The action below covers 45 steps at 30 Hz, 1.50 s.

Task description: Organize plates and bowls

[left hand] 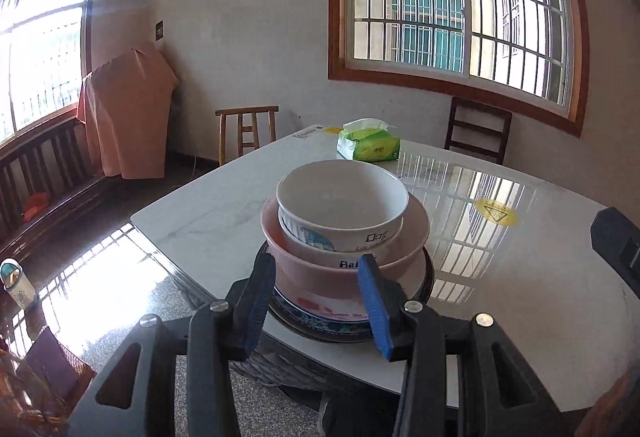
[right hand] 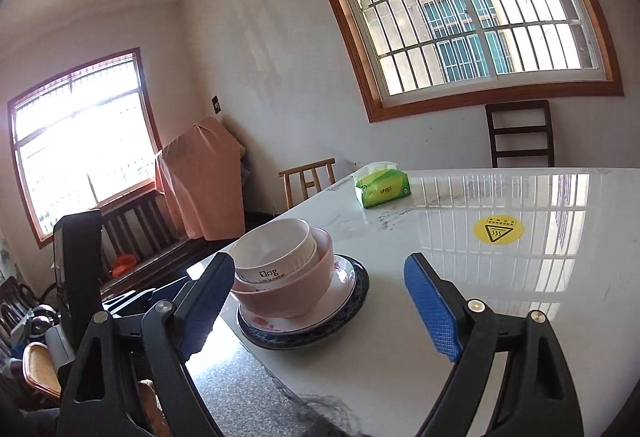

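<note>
White bowl [left hand: 342, 203] sits nested in the pink bowl [left hand: 344, 261] on stacked plates [left hand: 420, 285]; I see my left tool [left hand: 316, 301] part-open around the stack without gripping, right tool [right hand: 316, 305] wide open, empty.

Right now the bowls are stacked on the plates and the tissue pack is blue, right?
Not quite. The bowls are stacked on the plates, but the tissue pack is green, as the right wrist view shows.

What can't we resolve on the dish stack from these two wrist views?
- Pink bowl text: left wrist view, cut off by the right finger pad.
- Second white bowl: mostly hidden in both views by the top white bowl.
- Plate pattern: covered by the bowls.
- Small print under "Dog": too small to read in both views.
</note>
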Available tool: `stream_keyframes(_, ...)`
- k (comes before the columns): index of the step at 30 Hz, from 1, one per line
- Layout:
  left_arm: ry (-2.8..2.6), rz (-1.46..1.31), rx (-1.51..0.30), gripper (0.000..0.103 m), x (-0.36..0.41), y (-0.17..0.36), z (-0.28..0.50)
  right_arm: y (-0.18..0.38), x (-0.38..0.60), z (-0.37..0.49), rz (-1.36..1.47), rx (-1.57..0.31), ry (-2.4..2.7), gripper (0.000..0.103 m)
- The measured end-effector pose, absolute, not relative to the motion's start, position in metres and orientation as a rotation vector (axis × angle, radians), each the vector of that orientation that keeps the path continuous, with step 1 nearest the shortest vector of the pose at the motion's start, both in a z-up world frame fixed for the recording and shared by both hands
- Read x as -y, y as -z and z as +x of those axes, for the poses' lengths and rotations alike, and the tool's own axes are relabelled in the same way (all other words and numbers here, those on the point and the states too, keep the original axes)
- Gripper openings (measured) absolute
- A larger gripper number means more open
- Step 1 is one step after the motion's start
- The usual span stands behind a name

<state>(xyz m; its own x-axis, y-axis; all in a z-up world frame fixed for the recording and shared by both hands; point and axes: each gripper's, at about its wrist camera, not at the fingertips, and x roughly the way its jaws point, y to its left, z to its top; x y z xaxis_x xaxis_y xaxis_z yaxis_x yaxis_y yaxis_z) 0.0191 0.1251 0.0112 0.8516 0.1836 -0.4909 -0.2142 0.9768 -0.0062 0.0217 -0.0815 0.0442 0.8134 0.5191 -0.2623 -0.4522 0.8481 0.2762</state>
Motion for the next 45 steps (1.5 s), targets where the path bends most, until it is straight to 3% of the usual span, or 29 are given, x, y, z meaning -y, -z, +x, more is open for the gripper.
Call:
stream_keyframes(6,-0.182,-0.014,-0.473,0.044,-0.1,-0.02,0.006,-0.04,0.098,0.014,0.213,-0.329,-0.51,0.087)
stream_keyframes(10,-0.177,0.013,-0.464,0.064,-0.087,-0.026,0.001,-0.035,0.107,0.01,0.215,-0.333,-0.502,0.087)
stream_keyframes(27,-0.131,0.033,-0.462,0.068,-0.062,-0.044,-0.013,-0.02,0.138,-0.004,0.25,-0.355,-0.469,0.088)
stream_keyframes(32,-0.1,0.026,-0.485,0.085,-0.059,-0.047,-0.011,-0.018,0.163,0.006,0.24,-0.371,-0.416,0.091)
stream_keyframes(37,-0.055,0.012,-0.508,0.087,-0.055,-0.048,-0.011,-0.009,0.211,0.034,0.162,-0.43,-0.272,0.094)
stream_keyframes(41,-0.075,0.035,-0.505,0.102,-0.045,-0.047,-0.014,0.005,0.26,0.07,0.098,-0.524,-0.129,0.095)
stream_keyframes(45,-0.101,0.062,-0.483,0.102,-0.036,-0.046,-0.015,0.024,0.308,0.11,0.085,-0.68,0.001,0.095)
